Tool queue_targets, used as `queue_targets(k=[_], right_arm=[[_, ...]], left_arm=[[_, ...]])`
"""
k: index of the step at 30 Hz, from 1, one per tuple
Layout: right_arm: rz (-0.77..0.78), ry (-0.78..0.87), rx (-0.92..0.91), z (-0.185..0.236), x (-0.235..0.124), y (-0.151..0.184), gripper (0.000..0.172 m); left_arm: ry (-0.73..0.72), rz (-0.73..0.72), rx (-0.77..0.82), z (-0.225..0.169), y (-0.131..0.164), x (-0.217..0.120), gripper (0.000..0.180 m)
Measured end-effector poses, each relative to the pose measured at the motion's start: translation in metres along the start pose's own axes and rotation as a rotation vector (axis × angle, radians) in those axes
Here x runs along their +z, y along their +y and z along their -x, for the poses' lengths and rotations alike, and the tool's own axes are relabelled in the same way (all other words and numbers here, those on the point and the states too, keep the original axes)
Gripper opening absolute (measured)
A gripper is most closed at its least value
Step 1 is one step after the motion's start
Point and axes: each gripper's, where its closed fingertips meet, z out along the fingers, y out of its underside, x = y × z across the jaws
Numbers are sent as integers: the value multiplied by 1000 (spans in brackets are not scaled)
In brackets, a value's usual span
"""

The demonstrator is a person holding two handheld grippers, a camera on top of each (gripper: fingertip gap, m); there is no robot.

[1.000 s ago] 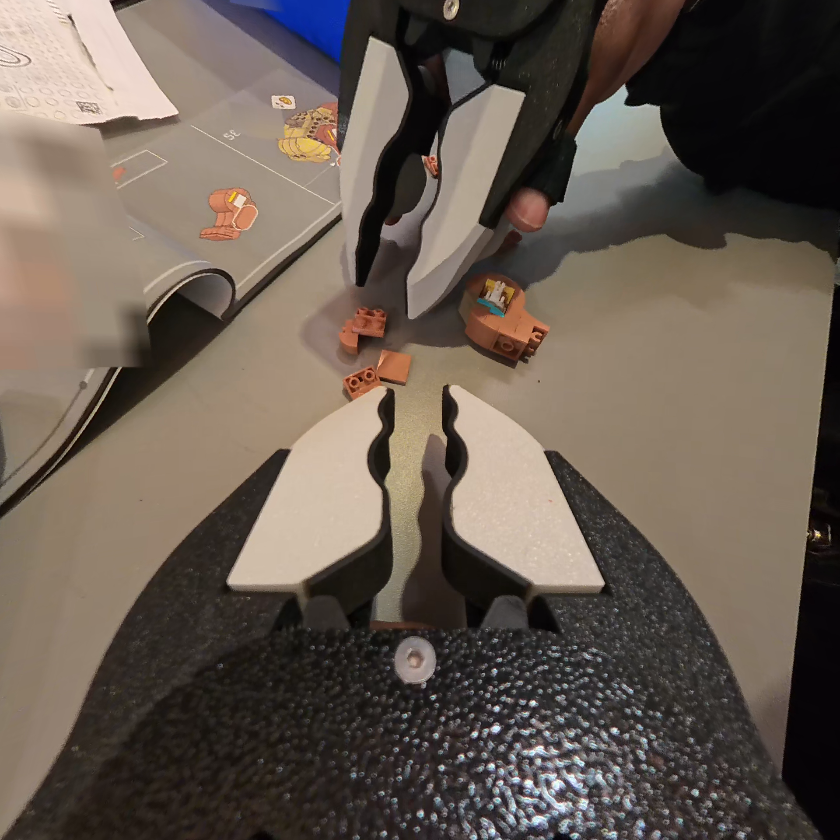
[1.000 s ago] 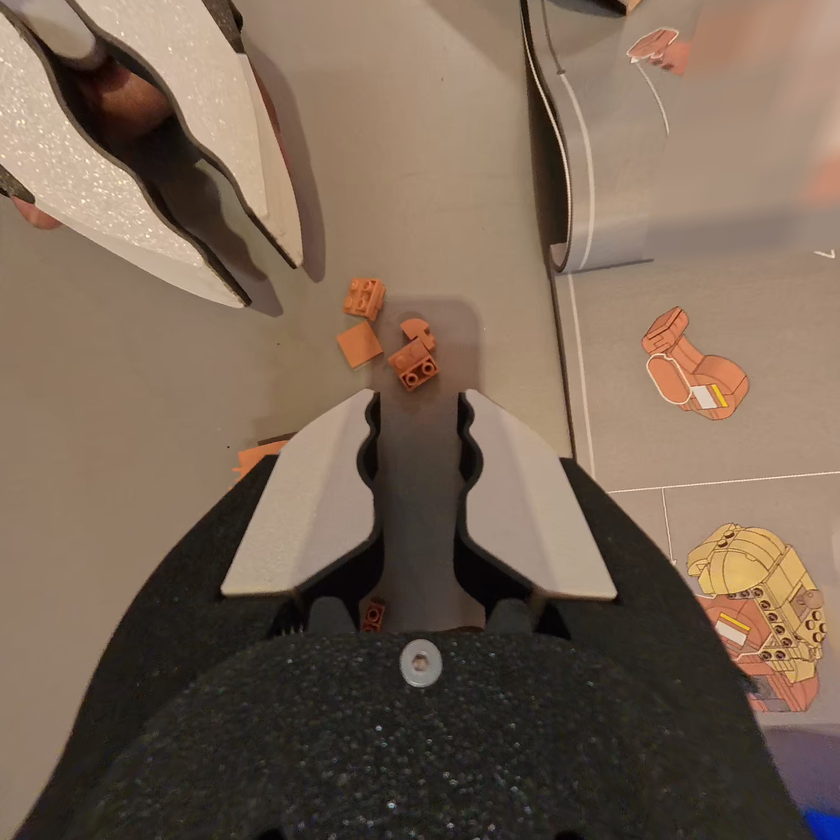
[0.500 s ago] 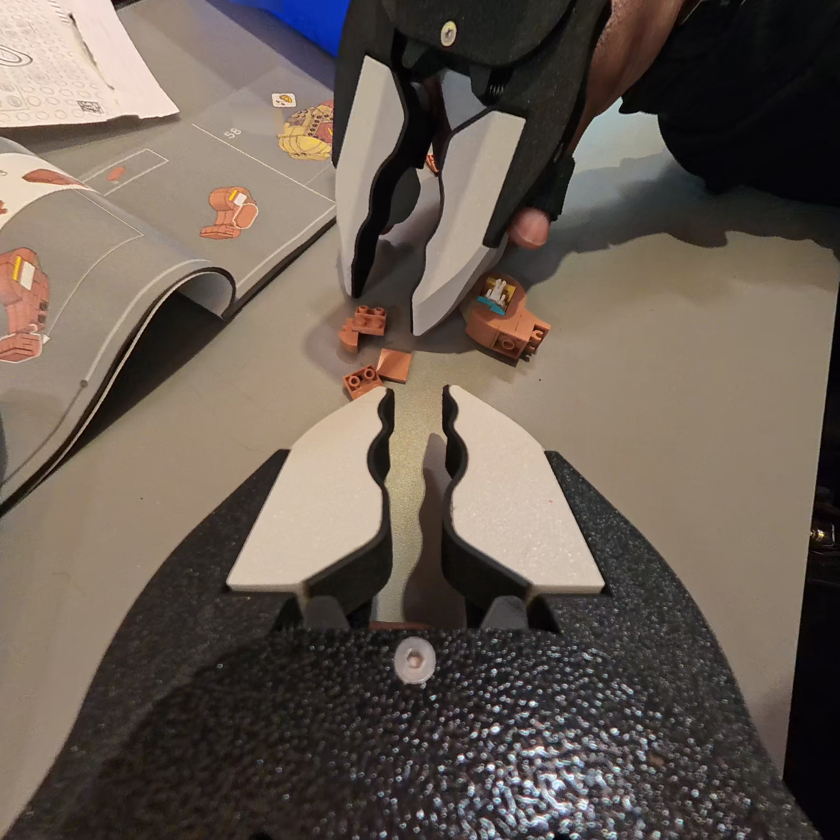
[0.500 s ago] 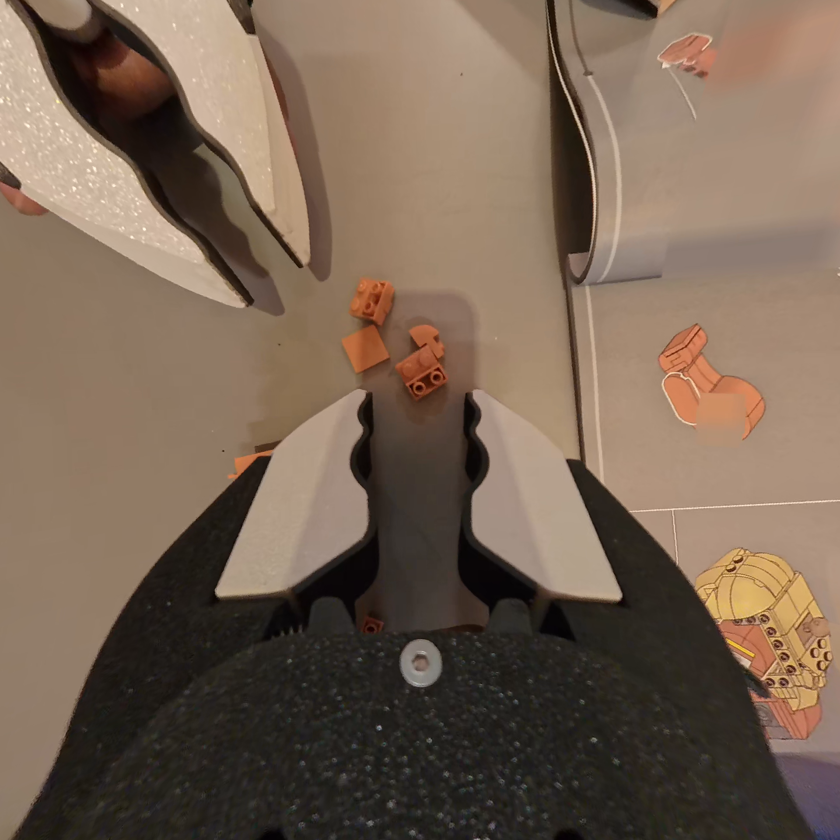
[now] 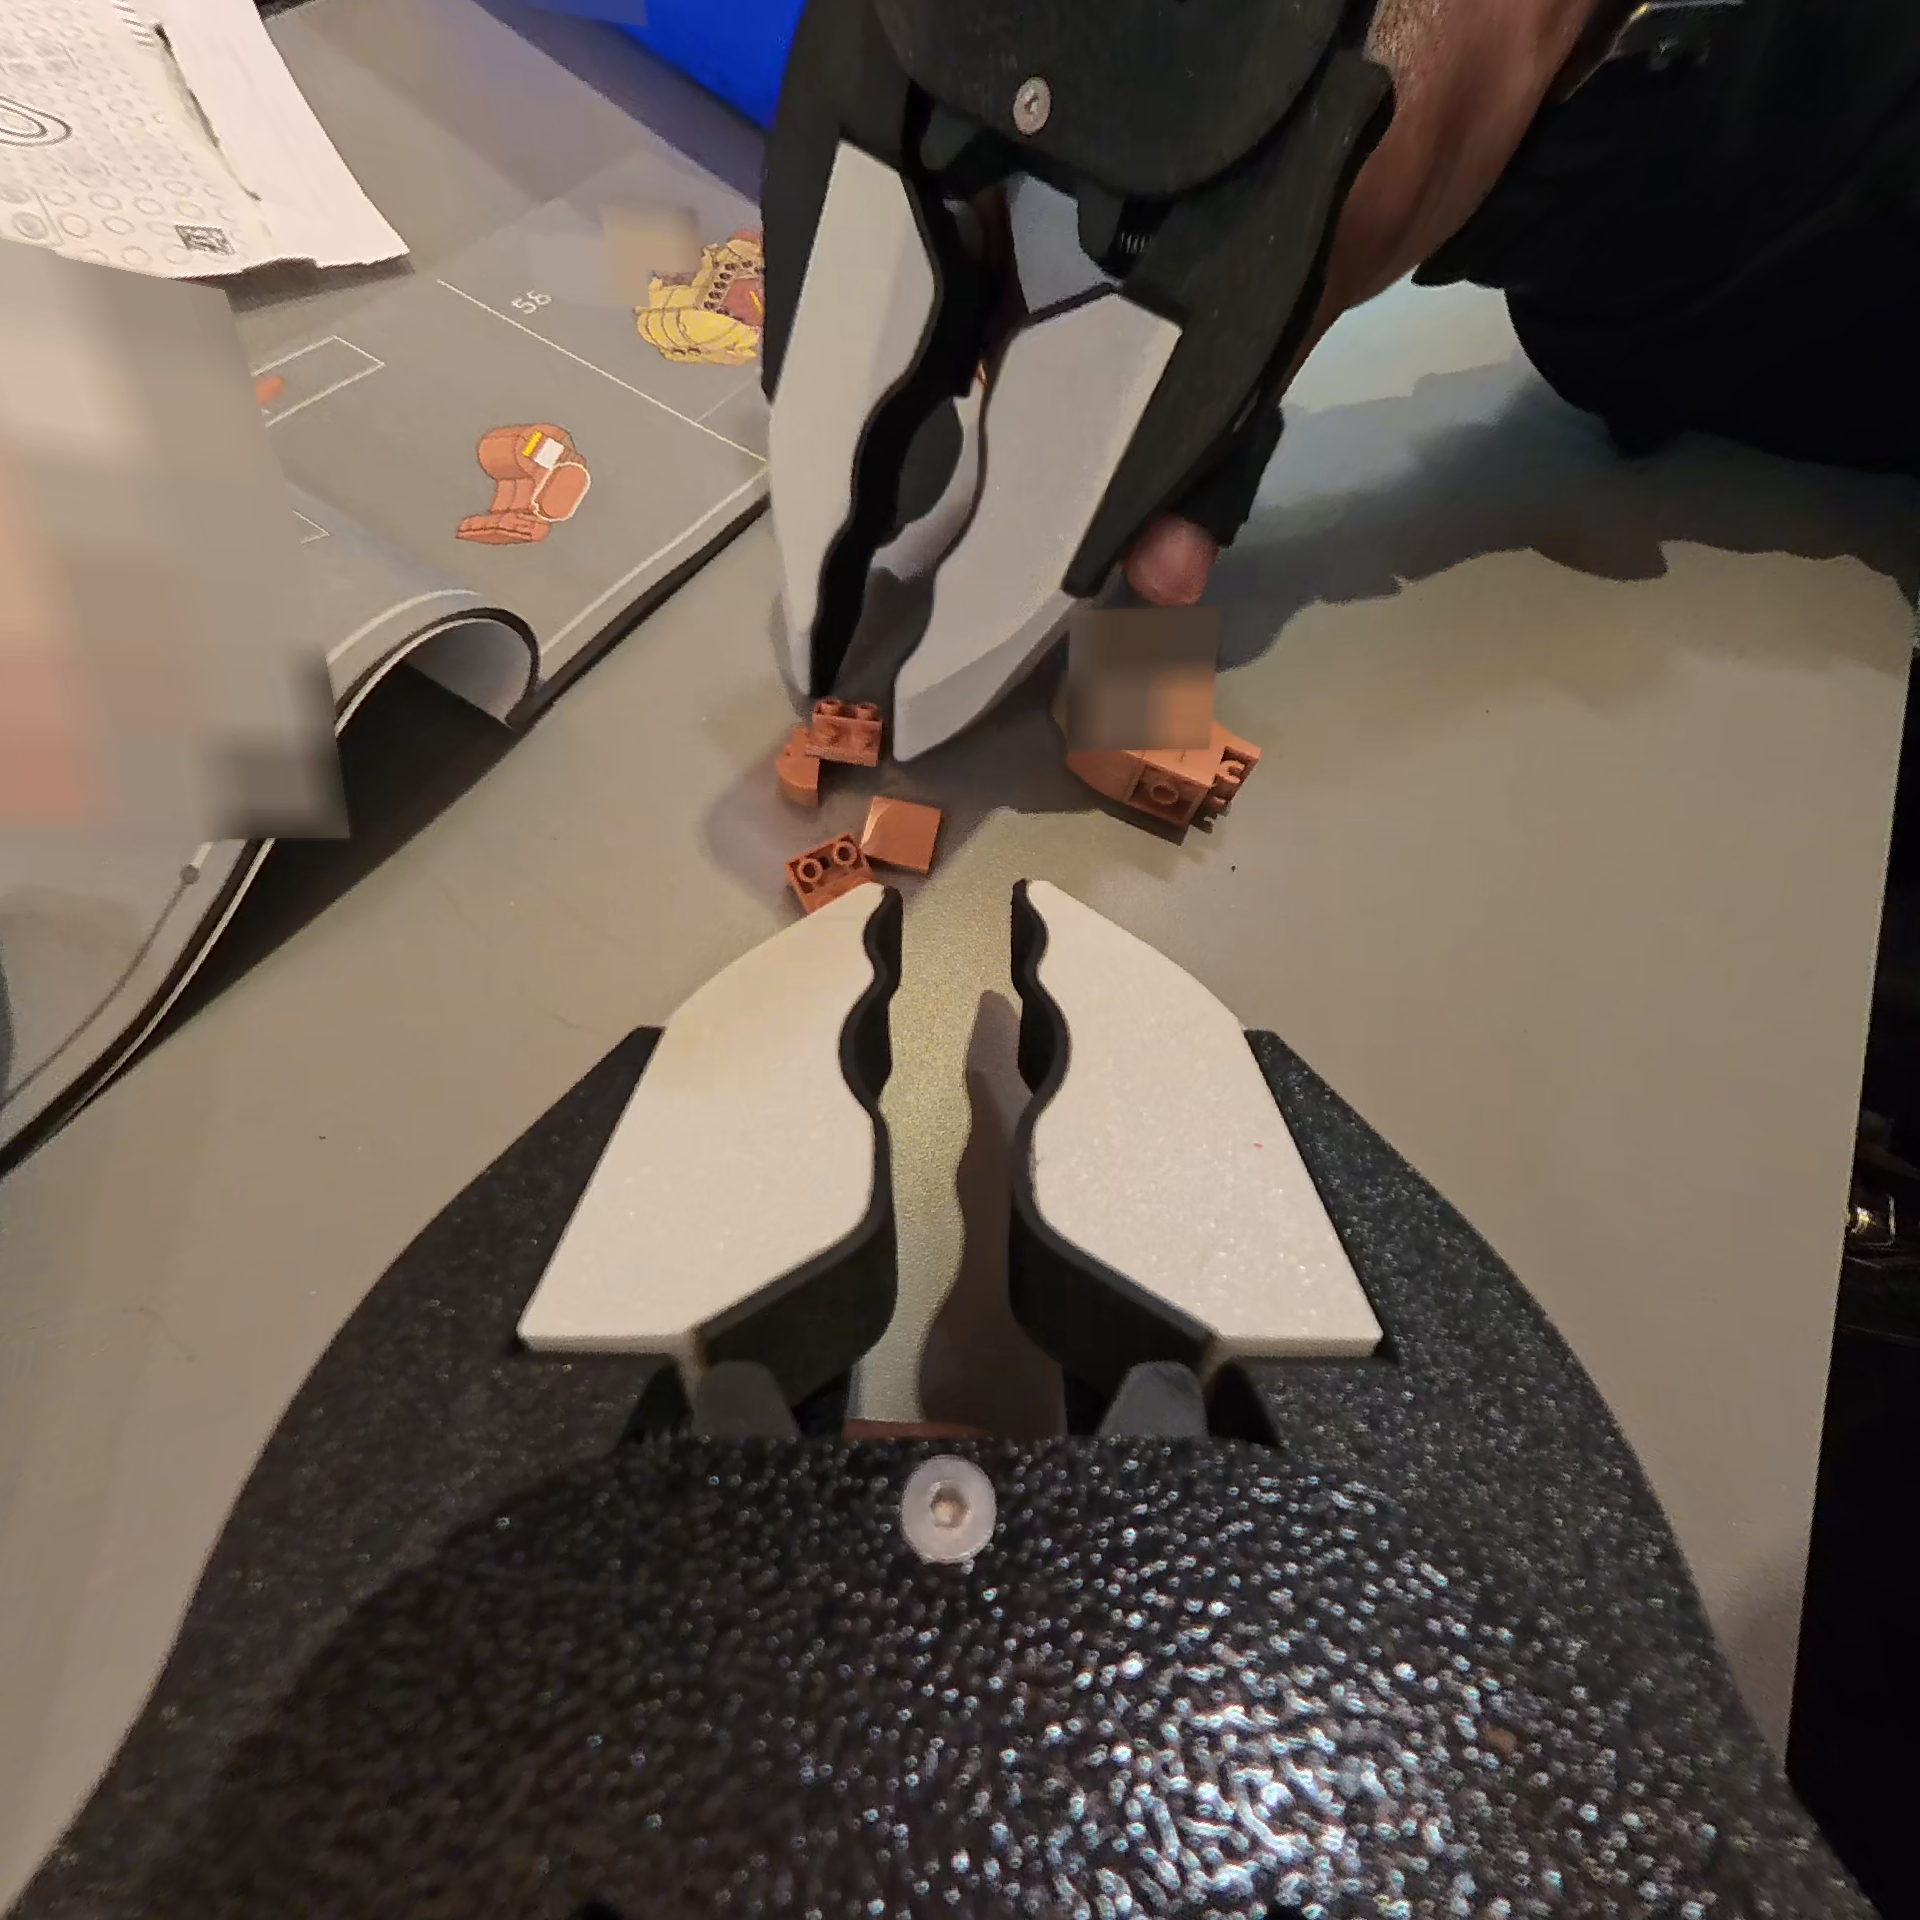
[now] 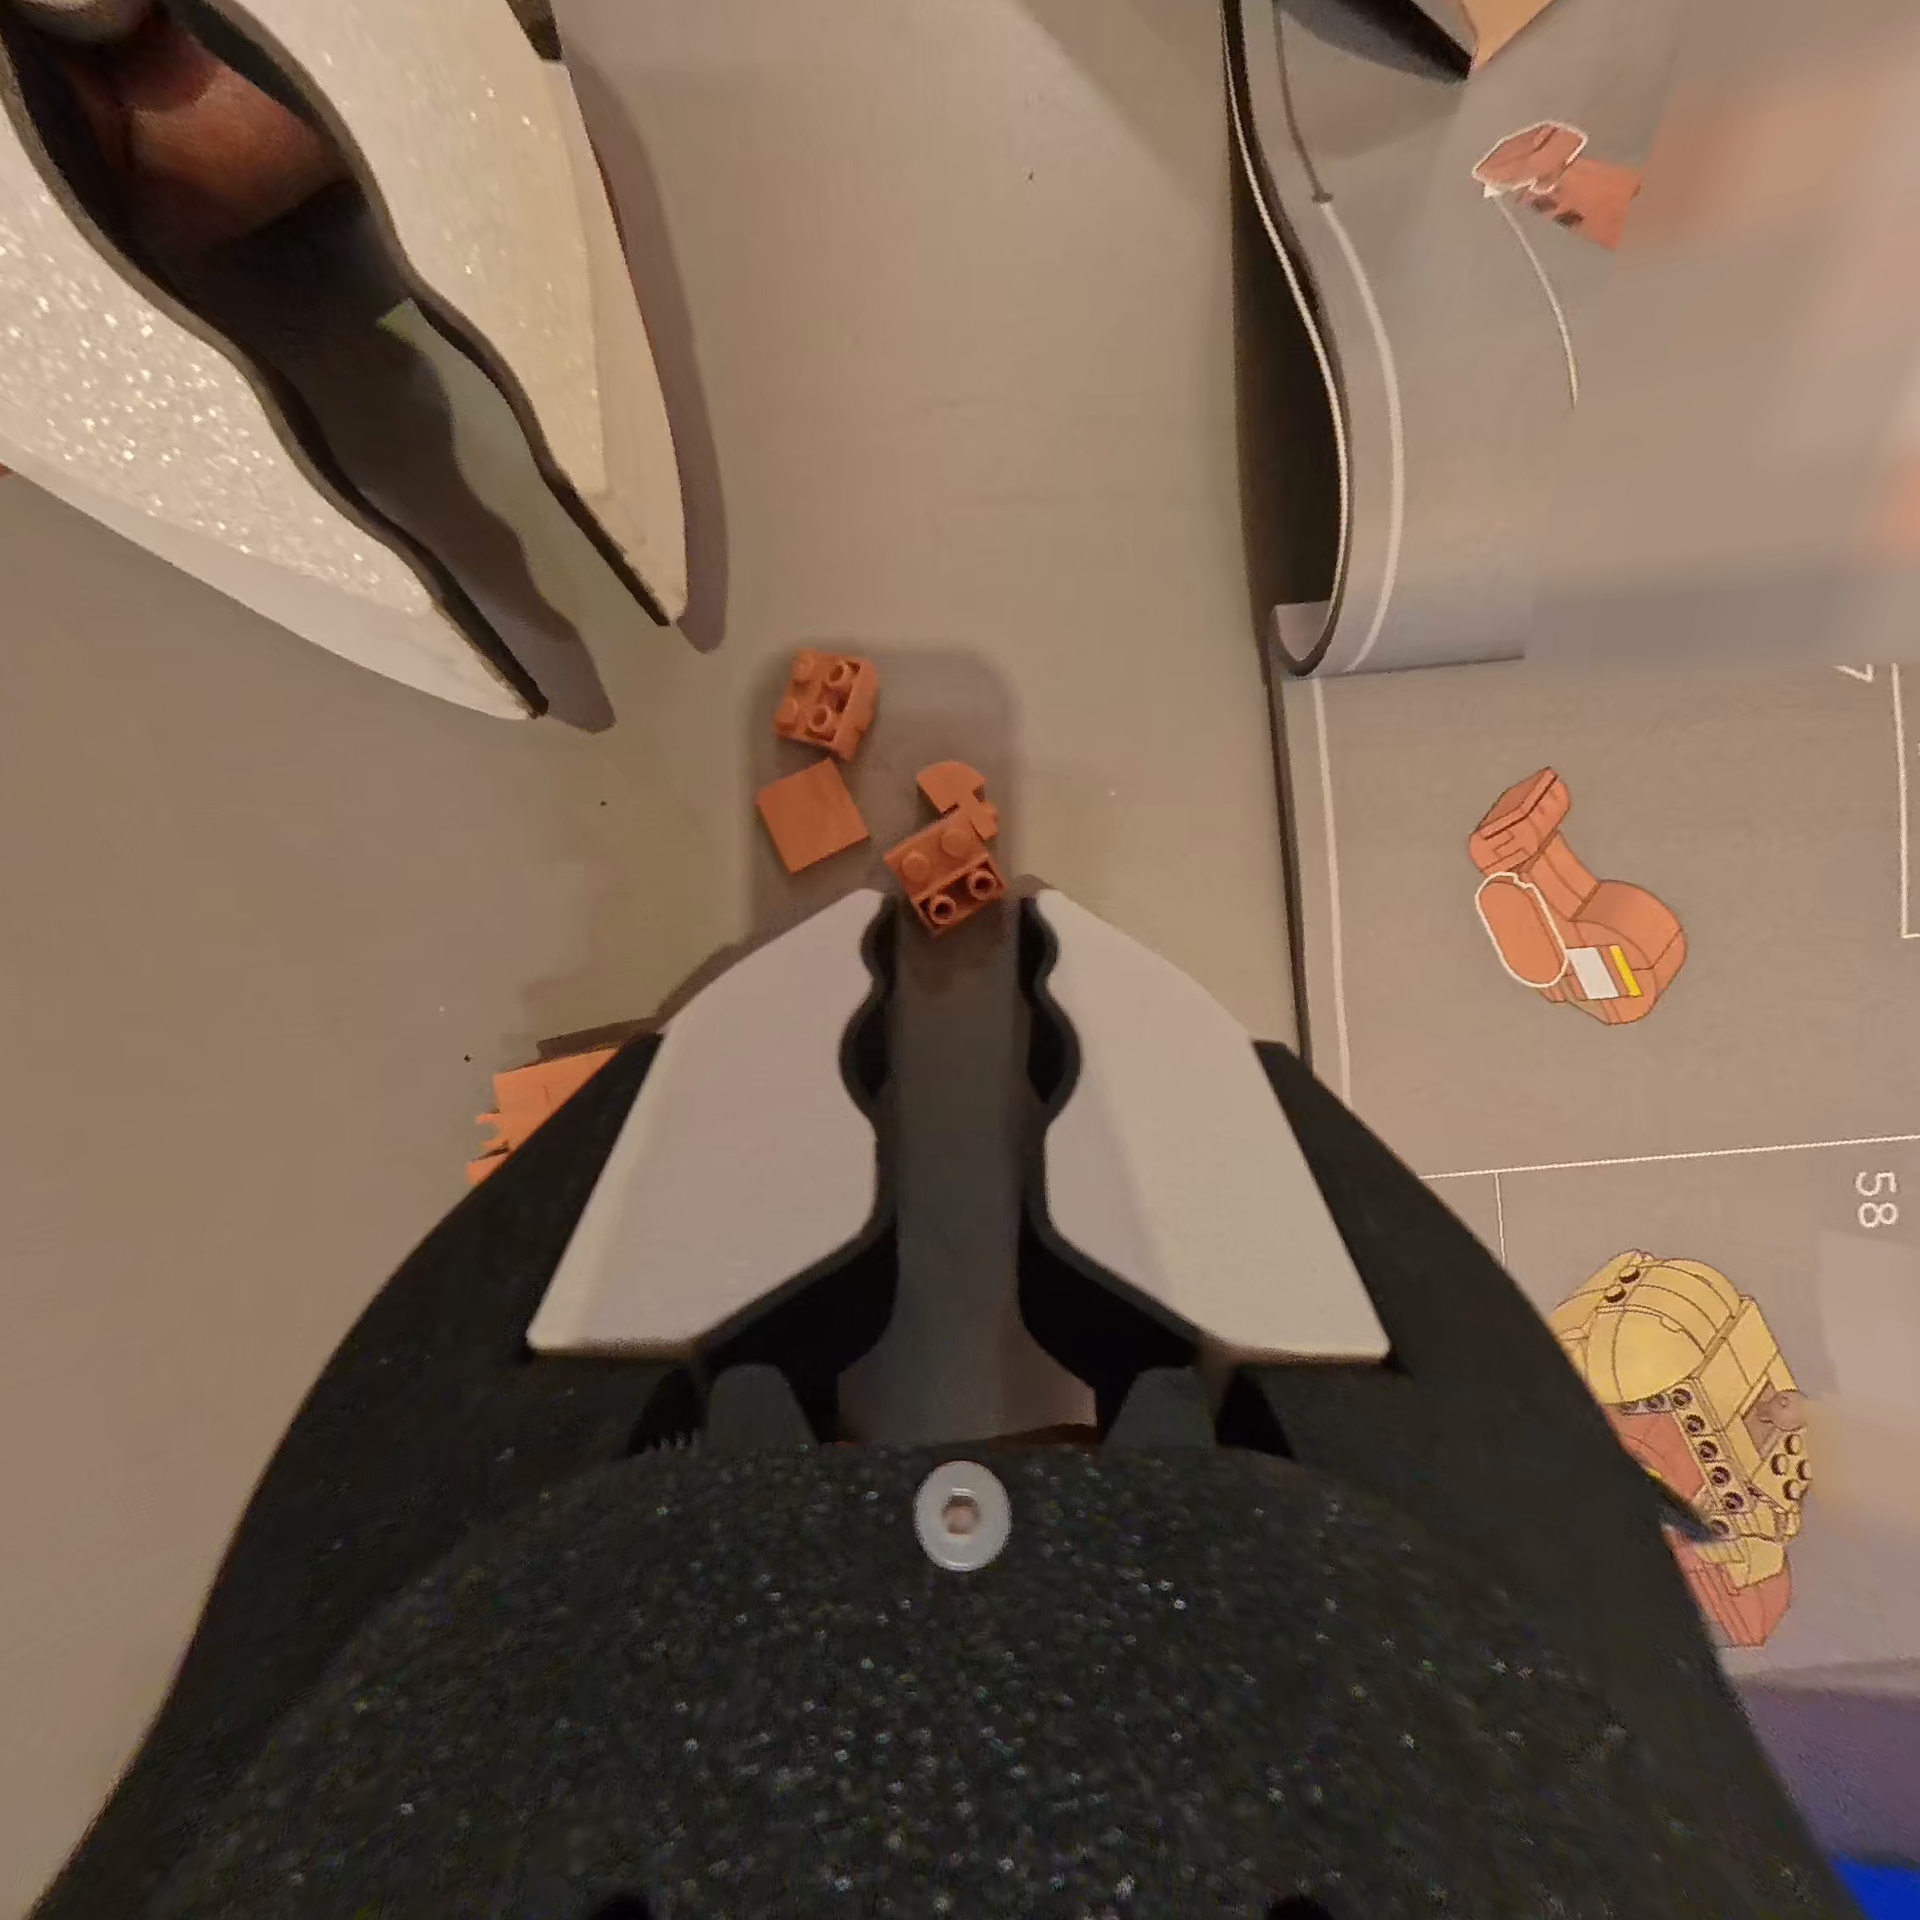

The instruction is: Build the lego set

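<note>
Orange-brown plastic bricks lie loose near the worktop's (image 5: 1455,935) middle, beside an open booklet (image 6: 1558,935). We see the right gripper (image 6: 956,914) part-open, holding nothing, its tips either side of a studded brick (image 6: 945,883) without pressing it. The left gripper (image 5: 951,899) is also part-open and empty. We judge the brick light, rigid and smooth; grip its flat side walls.

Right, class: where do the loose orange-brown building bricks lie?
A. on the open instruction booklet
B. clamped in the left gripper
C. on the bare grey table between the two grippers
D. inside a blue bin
C: the orange-brown bricks lie on the grey table, off the instruction booklet, between the left gripper and the right gripper.
</note>
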Motion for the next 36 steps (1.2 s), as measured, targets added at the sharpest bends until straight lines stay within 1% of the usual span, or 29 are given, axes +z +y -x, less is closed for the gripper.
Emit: queue_targets(k=[2, 11, 13, 18, 27, 30, 33, 36], right_arm=[[-5, -4, -4, 1, 0, -1, 11], [-31, -1, -7, -3, -10, -2, 8], [-36, -10, -5, -2, -11, -3, 11], [-4, 14, -37, 0, -4, -2, 30], [30, 87, -29, -10, -2, 0, 34], [27, 83, -16, -11, -1, 0, 28], [22, 84, -13, -11, 0, 0, 17], [24, 86, -9, -12, -1, 1, 15]], left_arm=[[0, -1, -1, 0, 0, 0, 19], [1, -5, -5, 0, 0, -1, 19], [1, -4, -5, 0, 0, -1, 19], [1, -3, -5, 0, 0, -1, 19], [-1, -3, -3, 0, 0, -1, 19], [-2, -2, -2, 0, 0, -1, 19], [-2, -5, -4, 1, 0, -1, 19], [-2, -4, -3, 0, 0, -1, 19]])
